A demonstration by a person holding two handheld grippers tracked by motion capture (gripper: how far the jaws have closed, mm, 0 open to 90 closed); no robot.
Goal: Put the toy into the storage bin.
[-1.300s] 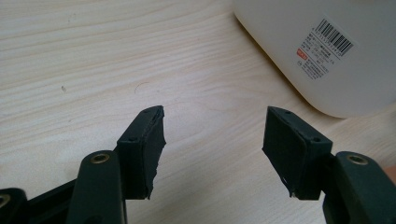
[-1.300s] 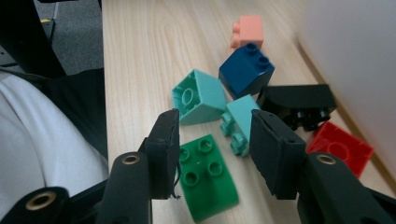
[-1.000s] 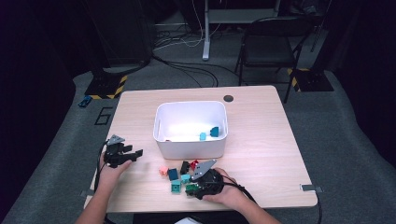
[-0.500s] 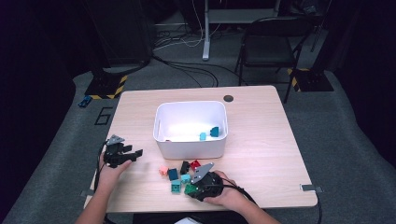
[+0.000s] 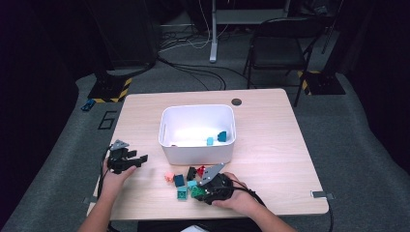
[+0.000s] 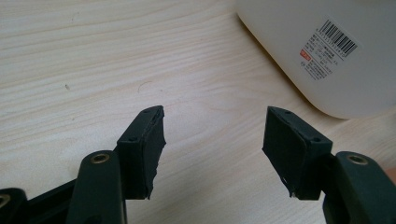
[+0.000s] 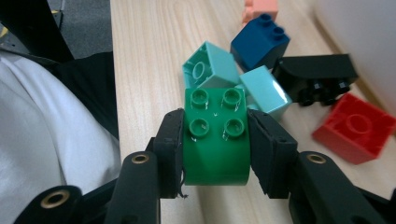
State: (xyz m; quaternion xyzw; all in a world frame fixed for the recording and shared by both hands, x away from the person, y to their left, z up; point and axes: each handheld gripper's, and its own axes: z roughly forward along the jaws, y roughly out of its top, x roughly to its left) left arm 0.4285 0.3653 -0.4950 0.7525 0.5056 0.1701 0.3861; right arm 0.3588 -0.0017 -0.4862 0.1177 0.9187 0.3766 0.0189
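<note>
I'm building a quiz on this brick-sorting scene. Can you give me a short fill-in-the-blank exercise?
1. The right gripper is shut on a ____ brick.
2. The left gripper has ____ between its jaws.
3. The tub on the table is ____ in colour.

Missing words: green; nothing; white

A dark green plastic four-stud brick (image 7: 215,135) sits between black fingers (image 7: 169,140). Beside it lie two pale turquoise bricks (image 7: 208,65), a navy blue brick (image 7: 258,43), a black brick (image 7: 320,75), a red brick (image 7: 355,130) and a salmon pink brick (image 7: 260,8). The tabletop (image 5: 270,145) is pale wood grain; the plastic bin (image 5: 197,152) is white.
</note>
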